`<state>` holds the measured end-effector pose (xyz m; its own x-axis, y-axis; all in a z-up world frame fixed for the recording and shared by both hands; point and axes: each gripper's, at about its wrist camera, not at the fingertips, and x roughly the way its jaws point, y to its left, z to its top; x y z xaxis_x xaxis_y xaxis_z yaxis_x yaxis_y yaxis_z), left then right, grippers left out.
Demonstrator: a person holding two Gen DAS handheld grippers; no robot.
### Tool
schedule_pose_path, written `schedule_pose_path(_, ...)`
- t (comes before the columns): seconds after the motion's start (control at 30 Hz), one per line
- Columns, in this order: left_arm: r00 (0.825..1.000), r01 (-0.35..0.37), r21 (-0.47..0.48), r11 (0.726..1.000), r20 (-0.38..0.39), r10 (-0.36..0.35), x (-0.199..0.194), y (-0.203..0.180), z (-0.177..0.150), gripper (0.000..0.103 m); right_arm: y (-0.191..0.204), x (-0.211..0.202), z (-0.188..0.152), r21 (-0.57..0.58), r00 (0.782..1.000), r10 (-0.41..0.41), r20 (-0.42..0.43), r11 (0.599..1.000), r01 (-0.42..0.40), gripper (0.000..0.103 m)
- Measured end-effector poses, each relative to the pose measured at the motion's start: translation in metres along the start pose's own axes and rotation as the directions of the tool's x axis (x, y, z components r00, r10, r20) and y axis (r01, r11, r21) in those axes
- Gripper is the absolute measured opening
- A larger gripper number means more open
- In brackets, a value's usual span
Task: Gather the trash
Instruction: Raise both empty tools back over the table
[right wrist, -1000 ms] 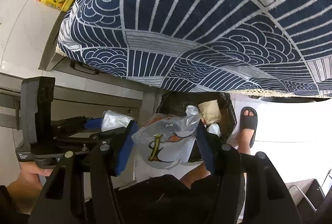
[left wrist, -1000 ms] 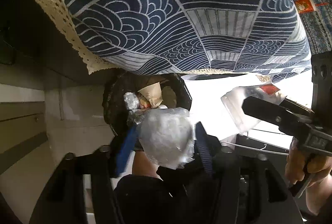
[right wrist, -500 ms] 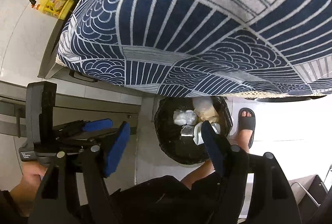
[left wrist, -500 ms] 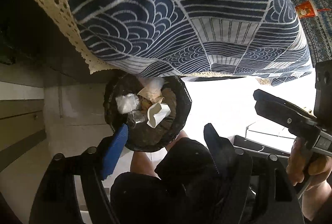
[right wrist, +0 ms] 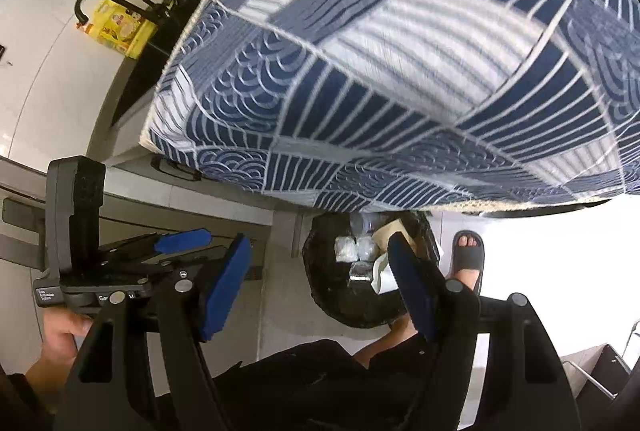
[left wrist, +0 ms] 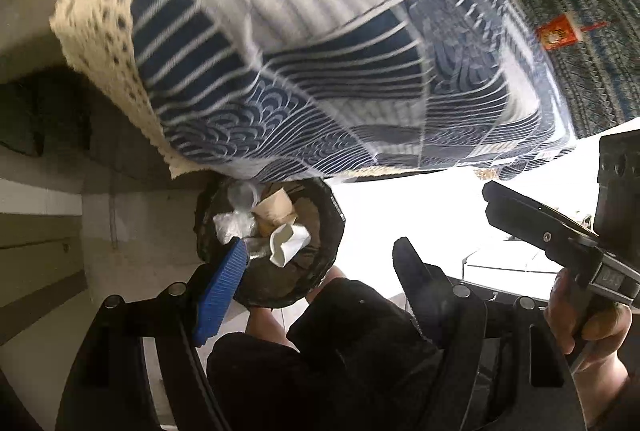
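Gaping empty, each hand-held gripper [left wrist: 316,271] [right wrist: 320,271] hangs over the trash bin [left wrist: 332,231]; labels unreadable.

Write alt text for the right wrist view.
An open, empty hand-held gripper hangs above a black bin of wrappers and crumpled paper on the floor. A blue patterned tablecloth fills the upper frame; a sandalled foot stands beside the bin.

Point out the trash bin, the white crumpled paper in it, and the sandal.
trash bin [left wrist: 334,231]: left wrist view, on its black right rim.
white crumpled paper [left wrist: 288,245]: left wrist view, on its middle.
sandal [right wrist: 468,257]: right wrist view, on its strap.
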<state>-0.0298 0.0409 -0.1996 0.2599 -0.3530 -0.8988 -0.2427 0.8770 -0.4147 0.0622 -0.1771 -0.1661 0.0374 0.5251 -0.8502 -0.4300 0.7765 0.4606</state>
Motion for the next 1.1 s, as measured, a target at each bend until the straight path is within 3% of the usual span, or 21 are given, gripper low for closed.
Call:
schedule_pose_path(0.33, 0.995, 0.039, 0.084, 0.996, 0.090, -0.046, -0.038, -0.028, 0.012, 0.073, 0.008, -0.042, 0.003, 0.002, 0.993, -0.030, 0.116, 1.000, 0.029, 0.072)
schedule_pose_path(0.7, 0.984, 0.033, 0.152, 0.988, 0.167, -0.058, -0.067, -0.057, 0.040, 0.073, 0.007, -0.084, 0.019, -0.007, 0.974, -0.037, 0.225, 0.999, 0.039, 0.072)
schedule_pose_path(1.1, 0.974, 0.015, 0.145, 0.989, 0.223, -0.047, -0.077, -0.091, 0.092, 0.073, -0.019, -0.114, 0.089, -0.071, 0.964, -0.006, 0.267, 0.997, 0.026, 0.072)
